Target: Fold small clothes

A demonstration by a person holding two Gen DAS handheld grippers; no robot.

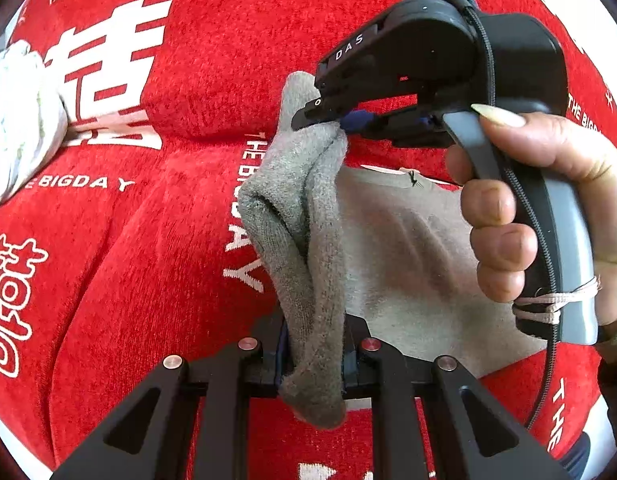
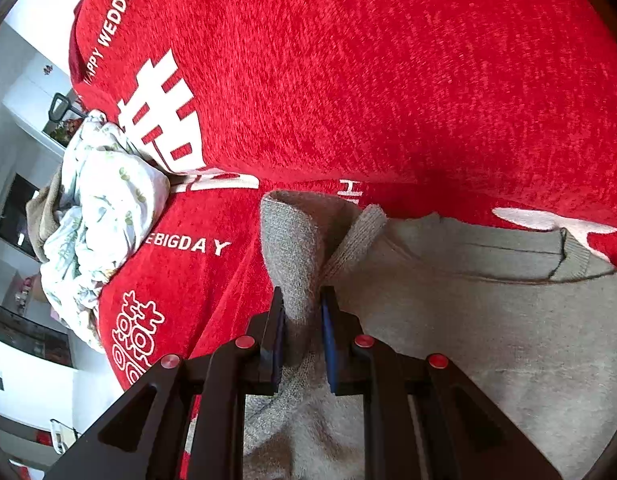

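Item: crumpled white cloth w/ pale green print, far left, lying on the red plush cover w/ white lettering. Soft, bunched; another piece for later, prob.

Item: small grey knit garment, centre-right on the cover. Fuzzy fine knit, ribbed edges; most of the body lies flat, left edge lifted into a rolled, drooping band.

Item: left gripper, black, near centre. Jaws clamped on near end of the lifted edge.

Item: right gripper, black w/ blue pads, far centre-right, held by the person's hand. Jaws clamped on far end of same edge.

Step (judged): carrying left edge over to the right for a fold. Keep both ends level, edge taut betw. grippers, lay it parallel to opposite side; release only once flat, else knit sags and bunches.
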